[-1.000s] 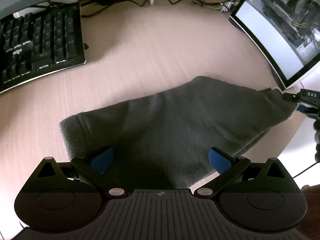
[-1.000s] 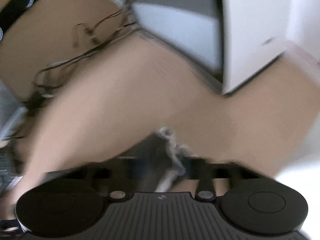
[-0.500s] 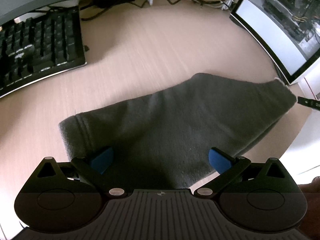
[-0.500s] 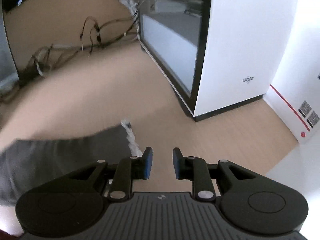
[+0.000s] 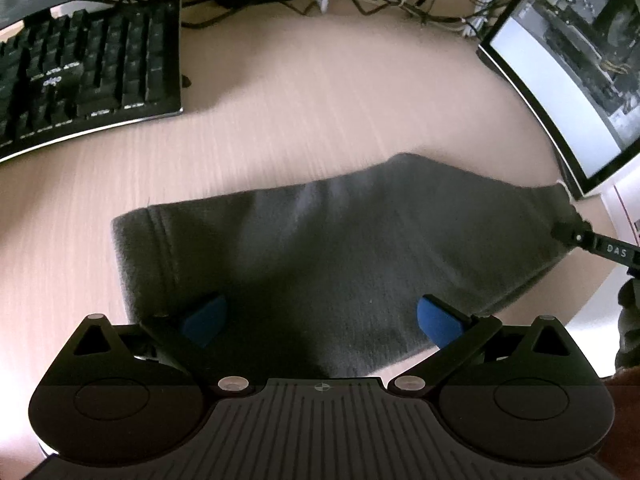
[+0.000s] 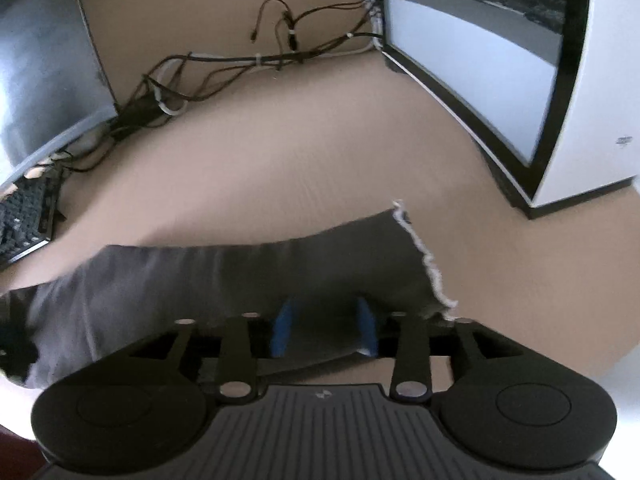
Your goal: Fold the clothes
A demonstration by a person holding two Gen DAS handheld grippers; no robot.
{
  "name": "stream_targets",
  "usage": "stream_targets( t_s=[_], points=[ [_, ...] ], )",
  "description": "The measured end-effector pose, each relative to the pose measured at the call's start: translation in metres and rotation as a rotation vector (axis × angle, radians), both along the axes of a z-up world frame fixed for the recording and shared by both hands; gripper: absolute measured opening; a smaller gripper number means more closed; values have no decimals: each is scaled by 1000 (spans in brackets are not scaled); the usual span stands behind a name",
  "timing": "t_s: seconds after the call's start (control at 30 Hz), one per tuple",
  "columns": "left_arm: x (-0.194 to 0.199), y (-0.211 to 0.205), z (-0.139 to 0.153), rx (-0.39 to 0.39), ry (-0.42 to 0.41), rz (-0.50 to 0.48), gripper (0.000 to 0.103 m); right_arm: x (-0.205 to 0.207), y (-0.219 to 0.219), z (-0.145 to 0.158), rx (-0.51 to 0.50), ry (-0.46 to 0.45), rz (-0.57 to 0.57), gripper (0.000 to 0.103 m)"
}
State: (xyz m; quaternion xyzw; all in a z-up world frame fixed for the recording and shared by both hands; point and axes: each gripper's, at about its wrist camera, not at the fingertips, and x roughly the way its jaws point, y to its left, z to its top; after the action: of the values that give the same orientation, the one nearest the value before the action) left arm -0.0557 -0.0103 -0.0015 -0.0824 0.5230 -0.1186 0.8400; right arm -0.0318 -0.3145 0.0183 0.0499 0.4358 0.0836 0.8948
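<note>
A dark grey garment [image 5: 340, 240] lies flat across the light wooden desk [image 5: 320, 100]. It has a hemmed band at its left end and a frayed white edge [image 6: 424, 260] at its right end. My left gripper [image 5: 320, 318] hovers open over the garment's near edge, blue pads wide apart and cloth beneath them. My right gripper [image 6: 324, 328] is at the frayed right end. Its jaws are opening, with the cloth lying between the blue pads and not pinched. One of its fingers [image 5: 580, 236] shows at the right of the left wrist view, touching the garment's corner.
A black keyboard [image 5: 88, 80] sits at the back left. A white computer case with a glass side [image 6: 500, 80] stands at the right, close to the garment's end. Tangled cables [image 6: 240, 60] run along the back. The desk's edge falls away at the near right.
The right gripper was shut on the frayed corner, let it go, drew off to the right, then came back over the cloth's end with wider jaws. The left gripper stayed put.
</note>
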Motion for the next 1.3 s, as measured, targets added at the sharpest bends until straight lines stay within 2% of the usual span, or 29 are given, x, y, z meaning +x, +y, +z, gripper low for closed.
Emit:
stream_targets(
  t_s=[0.2,0.47,0.57,0.63,0.7,0.8,0.87,0.97,1.03,1.13,1.23,1.3],
  points=[
    [12,-11,-5,63,-94,-11,103,9,18,-11,-104,-107,82,54],
    [51,4,-6,116,-130,60,103,86,41,-18,-11,-126,96,54],
    [56,6,-4,137,-113,85,103,85,35,-17,26,-114,75,53],
    [53,4,0,153,-102,108,103,85,30,-17,51,-105,61,47],
    [49,2,6,172,-95,140,103,78,13,-18,72,-90,36,46],
    [48,-7,22,136,-123,152,103,68,-5,-20,95,-41,-24,46],
    [53,-22,33,109,-150,114,103,66,-14,-27,97,1,-80,47],
    [63,-54,40,114,-167,38,103,60,-19,-22,101,-4,-134,47],
    [68,-71,36,106,-159,0,103,54,-15,-9,87,-66,-139,47],
    [70,-85,24,96,-124,-30,103,53,-1,17,8,-174,-114,44],
    [72,-88,11,82,-75,-42,103,71,14,24,-23,-203,-93,44],
    [70,-88,6,91,-82,-49,103,86,20,15,-16,-165,-101,44]
  ],
)
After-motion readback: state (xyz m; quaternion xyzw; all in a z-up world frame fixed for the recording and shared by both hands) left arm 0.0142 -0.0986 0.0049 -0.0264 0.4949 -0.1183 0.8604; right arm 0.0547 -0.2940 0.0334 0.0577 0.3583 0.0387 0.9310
